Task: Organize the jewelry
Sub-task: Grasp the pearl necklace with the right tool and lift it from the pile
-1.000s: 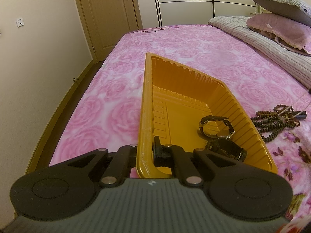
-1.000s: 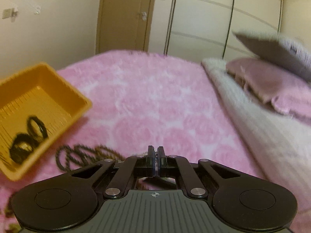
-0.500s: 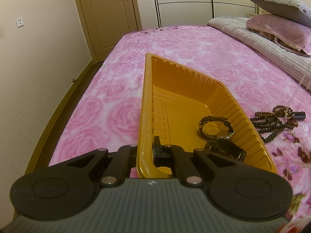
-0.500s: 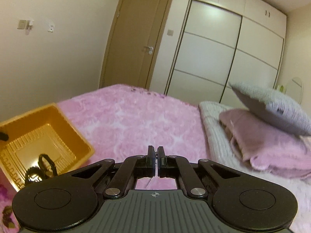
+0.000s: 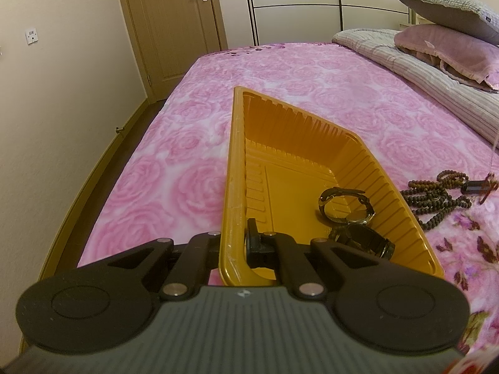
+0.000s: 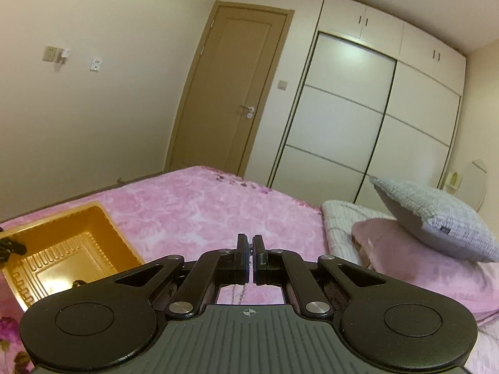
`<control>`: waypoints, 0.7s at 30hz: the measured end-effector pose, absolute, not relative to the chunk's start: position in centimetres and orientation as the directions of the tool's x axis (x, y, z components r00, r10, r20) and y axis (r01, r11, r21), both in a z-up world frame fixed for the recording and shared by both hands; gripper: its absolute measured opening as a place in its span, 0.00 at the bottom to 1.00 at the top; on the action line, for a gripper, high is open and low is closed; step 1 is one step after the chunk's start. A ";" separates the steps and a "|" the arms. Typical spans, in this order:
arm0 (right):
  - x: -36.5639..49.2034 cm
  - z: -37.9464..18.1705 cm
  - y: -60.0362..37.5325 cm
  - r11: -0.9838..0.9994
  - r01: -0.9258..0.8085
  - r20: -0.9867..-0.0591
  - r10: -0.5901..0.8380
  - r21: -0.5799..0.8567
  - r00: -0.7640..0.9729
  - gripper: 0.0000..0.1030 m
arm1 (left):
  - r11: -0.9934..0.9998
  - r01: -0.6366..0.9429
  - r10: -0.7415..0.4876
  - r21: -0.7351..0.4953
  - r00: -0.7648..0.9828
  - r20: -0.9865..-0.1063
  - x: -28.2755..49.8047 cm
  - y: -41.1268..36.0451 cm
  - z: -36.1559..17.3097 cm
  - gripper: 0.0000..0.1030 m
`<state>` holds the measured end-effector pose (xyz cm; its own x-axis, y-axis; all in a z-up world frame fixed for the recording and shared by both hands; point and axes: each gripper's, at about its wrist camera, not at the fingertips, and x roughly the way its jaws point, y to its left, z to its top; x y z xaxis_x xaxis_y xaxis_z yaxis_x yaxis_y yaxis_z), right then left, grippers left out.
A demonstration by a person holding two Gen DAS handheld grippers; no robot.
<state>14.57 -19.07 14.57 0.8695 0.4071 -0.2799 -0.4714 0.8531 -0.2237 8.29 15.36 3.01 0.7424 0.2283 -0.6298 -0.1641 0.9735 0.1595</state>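
- The bed (image 5: pixel 280 71), in its pink rose cover, carries everything here.
- The orange tray (image 5: pixel 237 171) sits on it, the left tongs (image 5: pixel 244 243) clamped on its near wall, holding it steady exactly as a second ago.
- Two watches (image 5: pixel 346 205) lie inside the tray, at its near right corner.
- The bead necklace (image 5: pixel 436 193) is still heaped on the cover just right of the tray, not yet in.
- The right tongs (image 6: pixel 249 249) have lifted well up in the last second, pinched on a thin cord (image 5: pixel 494 152); in the left view that cord rises from the beads, so my read is the necklace is being drawn up for the tray.
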 end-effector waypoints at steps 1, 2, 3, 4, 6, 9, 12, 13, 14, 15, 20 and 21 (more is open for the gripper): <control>14.7 14.3 -19.1 0.851 -0.478 -0.293 0.410 -0.219 0.864 0.02 | 0.974 -0.164 0.228 0.159 0.742 -0.630 8.3 15.4 3.0 0.03; 14.9 13.7 -19.0 0.848 -0.486 -0.316 0.412 -0.210 0.855 0.02 | 0.974 -0.165 0.228 0.159 0.742 -0.630 8.3 15.4 3.0 0.03; 15.0 13.1 -18.9 0.846 -0.494 -0.341 0.413 -0.199 0.845 0.02 | 0.974 -0.165 0.228 0.158 0.742 -0.630 8.3 15.3 3.0 0.03; 15.2 12.3 -18.8 0.845 -0.500 -0.369 0.412 -0.188 0.833 0.02 | 0.973 -0.165 0.229 0.159 0.742 -0.630 8.3 15.3 3.0 0.03; 15.6 10.3 -18.7 0.848 -0.497 -0.422 0.388 -0.185 0.819 0.02 | 0.973 -0.164 0.229 0.161 0.742 -0.630 8.3 15.4 3.0 0.03; 16.3 7.2 -19.1 0.864 -0.469 -0.500 0.329 -0.184 0.801 0.02 | 0.974 -0.163 0.227 0.159 0.742 -0.630 8.3 15.3 3.0 0.03; 17.1 4.5 -20.3 0.888 -0.432 -0.571 0.274 -0.158 0.774 0.02 | 0.973 -0.164 0.229 0.161 0.742 -0.630 8.3 15.3 3.0 0.03; 17.3 3.8 -20.6 0.894 -0.417 -0.588 0.250 -0.164 0.769 0.02 | 0.973 -0.163 0.229 0.161 0.742 -0.630 8.3 15.3 3.1 0.03; 17.3 3.2 -21.0 0.900 -0.400 -0.602 0.224 -0.173 0.766 0.02 | 0.973 -0.164 0.229 0.160 0.742 -0.630 8.3 15.3 3.0 0.03; 17.3 2.7 -21.4 0.909 -0.377 -0.610 0.199 -0.178 0.767 0.02 | 0.973 -0.164 0.229 0.160 0.742 -0.630 8.3 15.3 3.0 0.03; 16.7 3.0 -23.7 0.947 -0.259 -0.579 0.105 -0.190 0.809 0.02 | 0.973 -0.163 0.230 0.163 0.742 -0.630 8.3 15.3 3.0 0.03; 16.6 3.4 -24.0 0.952 -0.240 -0.564 0.094 -0.189 0.820 0.02 | 0.973 -0.164 0.230 0.163 0.742 -0.629 8.3 15.3 3.1 0.03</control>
